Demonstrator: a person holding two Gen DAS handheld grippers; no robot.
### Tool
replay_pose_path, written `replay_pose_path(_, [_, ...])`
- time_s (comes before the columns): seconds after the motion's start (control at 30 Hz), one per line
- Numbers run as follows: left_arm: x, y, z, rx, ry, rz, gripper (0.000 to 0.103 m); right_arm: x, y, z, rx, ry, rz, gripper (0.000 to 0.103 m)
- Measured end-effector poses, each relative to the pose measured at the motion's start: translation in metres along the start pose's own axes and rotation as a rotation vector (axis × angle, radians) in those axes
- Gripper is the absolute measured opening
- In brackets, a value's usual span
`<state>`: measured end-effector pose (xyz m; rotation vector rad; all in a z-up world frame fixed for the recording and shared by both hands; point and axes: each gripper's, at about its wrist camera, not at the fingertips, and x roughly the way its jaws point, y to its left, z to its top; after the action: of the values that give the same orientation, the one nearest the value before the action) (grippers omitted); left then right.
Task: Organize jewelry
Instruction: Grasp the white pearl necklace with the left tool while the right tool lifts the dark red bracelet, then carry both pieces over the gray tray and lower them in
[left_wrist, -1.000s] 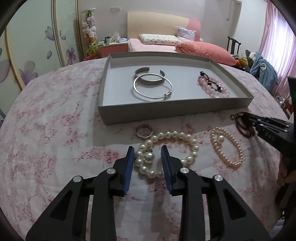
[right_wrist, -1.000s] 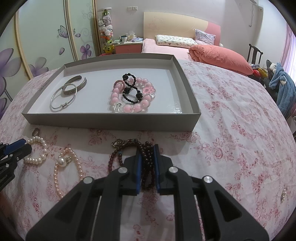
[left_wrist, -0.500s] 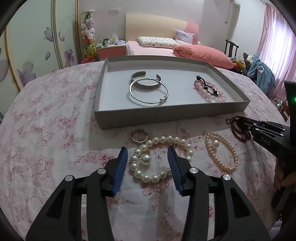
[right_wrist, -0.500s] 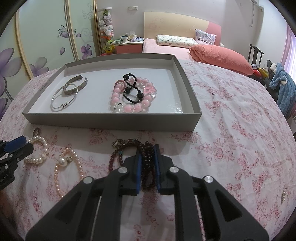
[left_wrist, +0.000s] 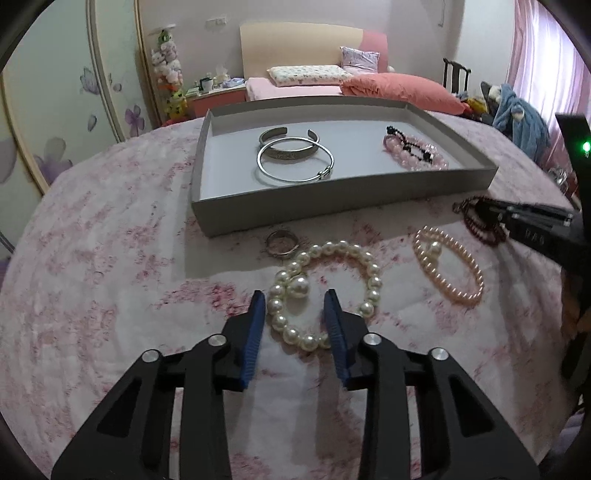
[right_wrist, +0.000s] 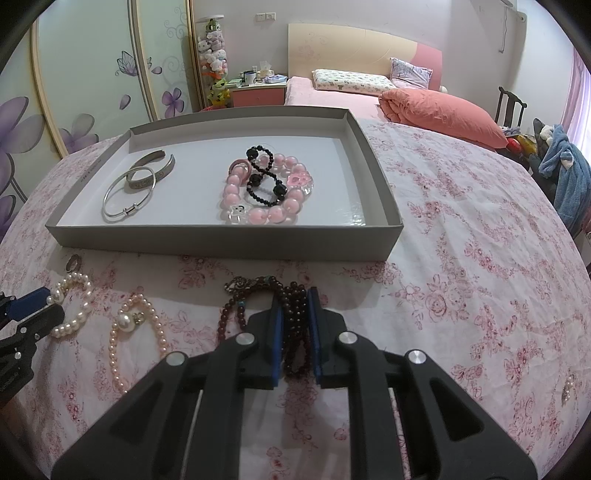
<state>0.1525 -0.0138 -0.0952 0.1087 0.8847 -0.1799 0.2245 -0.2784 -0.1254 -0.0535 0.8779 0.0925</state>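
Observation:
A white pearl bracelet (left_wrist: 325, 291) lies on the floral cloth; my left gripper (left_wrist: 295, 299) is open with its jaws on either side of the bracelet's near left part. My right gripper (right_wrist: 293, 295) is shut on a dark red bead bracelet (right_wrist: 291, 314) lying on the cloth; it also shows in the left wrist view (left_wrist: 480, 221). A pink pearl bracelet (left_wrist: 448, 266) lies between them and a small silver ring (left_wrist: 281, 242) sits by the tray. The grey tray (right_wrist: 221, 240) holds two silver bangles (right_wrist: 138, 181) and a pink bead bracelet (right_wrist: 267, 192) with a black one on it.
The table is round, covered in a pink floral cloth (right_wrist: 461, 240). A bed with a salmon duvet (right_wrist: 439, 110) stands behind, wardrobe doors (right_wrist: 74, 74) at the left, and a chair with a blue garment (right_wrist: 561, 166) at the right.
My left gripper opened wider half a second ago, then narrowed a little around the white pearl bracelet. My right gripper stays shut on the dark red beads without moving.

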Motion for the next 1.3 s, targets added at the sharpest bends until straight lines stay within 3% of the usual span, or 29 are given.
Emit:
replay_pose_path(0.17, [0.0, 0.007, 0.0, 0.008, 0.001, 0.017, 0.026, 0.0, 0.0, 0.0, 0.0, 0.0, 0.0, 0.015])
replay_pose_path(0.23, [0.0, 0.008, 0.0, 0.012, 0.001, 0.025, 0.017, 0.0, 0.0, 0.0, 0.0, 0.0, 0.0, 0.015])
replay_pose_path(0.33, [0.0, 0.008, 0.001, 0.017, 0.001, 0.035, 0.011, 0.0, -0.001, 0.0, -0.001, 0.0, -0.001, 0.014])
replay_pose_path(0.63, [-0.006, 0.021, 0.004, -0.027, -0.024, 0.003, 0.01, -0.003, -0.001, -0.001, 0.024, -0.017, 0.035, 0.01])
replay_pose_path(0.93, [-0.034, 0.021, 0.018, -0.063, -0.145, -0.08, 0.01, -0.033, 0.002, -0.002, 0.039, -0.126, 0.117, 0.009])
replay_pose_path(1.3, [-0.049, 0.003, 0.032, -0.068, -0.23, -0.154, 0.01, -0.082, 0.013, 0.005, 0.041, -0.274, 0.192, 0.009])
